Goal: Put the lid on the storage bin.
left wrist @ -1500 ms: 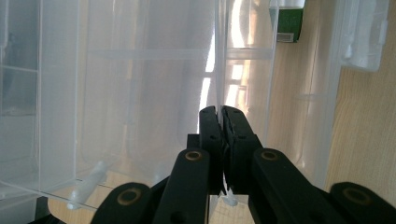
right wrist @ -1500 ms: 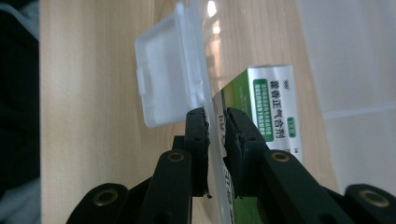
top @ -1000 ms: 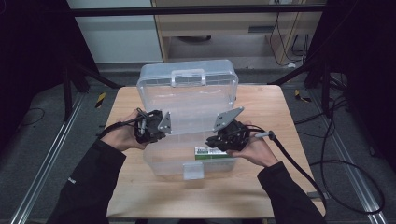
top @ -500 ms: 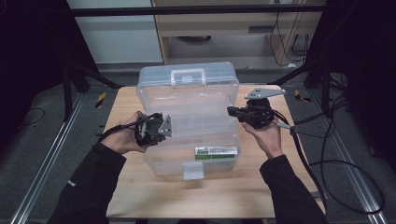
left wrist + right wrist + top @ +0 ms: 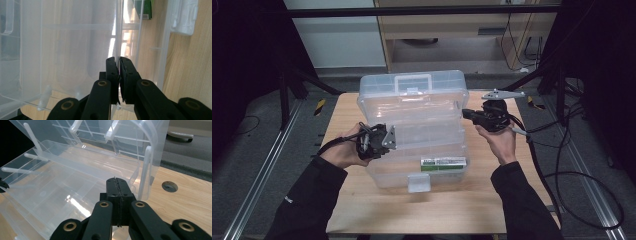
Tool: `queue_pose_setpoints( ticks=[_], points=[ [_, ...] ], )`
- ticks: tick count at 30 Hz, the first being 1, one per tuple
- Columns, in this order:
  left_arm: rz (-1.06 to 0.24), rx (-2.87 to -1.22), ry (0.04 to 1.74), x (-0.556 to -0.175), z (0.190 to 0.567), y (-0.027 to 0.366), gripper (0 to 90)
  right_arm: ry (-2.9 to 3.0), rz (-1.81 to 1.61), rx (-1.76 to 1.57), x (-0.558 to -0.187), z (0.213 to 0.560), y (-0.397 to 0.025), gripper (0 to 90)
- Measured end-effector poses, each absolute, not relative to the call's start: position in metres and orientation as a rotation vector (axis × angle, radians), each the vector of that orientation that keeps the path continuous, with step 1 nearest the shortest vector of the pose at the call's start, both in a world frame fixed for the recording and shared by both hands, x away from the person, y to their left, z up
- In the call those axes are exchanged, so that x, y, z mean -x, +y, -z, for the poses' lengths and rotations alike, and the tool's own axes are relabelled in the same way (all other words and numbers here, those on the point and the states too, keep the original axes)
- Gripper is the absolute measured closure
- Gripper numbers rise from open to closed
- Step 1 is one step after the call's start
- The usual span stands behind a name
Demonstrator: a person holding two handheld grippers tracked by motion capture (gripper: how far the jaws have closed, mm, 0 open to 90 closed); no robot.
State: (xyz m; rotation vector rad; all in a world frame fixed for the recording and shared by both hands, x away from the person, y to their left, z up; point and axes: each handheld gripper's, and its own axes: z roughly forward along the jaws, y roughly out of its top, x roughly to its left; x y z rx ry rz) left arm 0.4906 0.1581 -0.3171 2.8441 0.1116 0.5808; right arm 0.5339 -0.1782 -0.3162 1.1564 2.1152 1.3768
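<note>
Now box sits between both tongs

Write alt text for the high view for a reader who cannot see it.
A person holds tongs at either side of an open clear plastic organizer box on a wooden table: left tongs at its left wall, right tongs by its right edge.

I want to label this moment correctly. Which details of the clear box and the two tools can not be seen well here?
- Print on the green label: too small, high view.
- Left tool grip on the clear box: jaws nearly together at a thin wall; contact unclear, left gripper view.
- Right tool: jaws together, nothing visibly between them; contact with the tray unclear.
- Box contents: glare, clear walls.
</note>
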Motion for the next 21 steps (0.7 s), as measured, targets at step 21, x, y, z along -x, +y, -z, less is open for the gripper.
queue_pose_setpoints(
  ticks=[21],
  points=[
    [-0.595, -2.821, 0.137, -0.4807, 0.3262, 0.1597, 80.9, 2.104, -1.401, -1.148, -0.5293, 0.3170, -0.1813, 90.0]
  ],
)
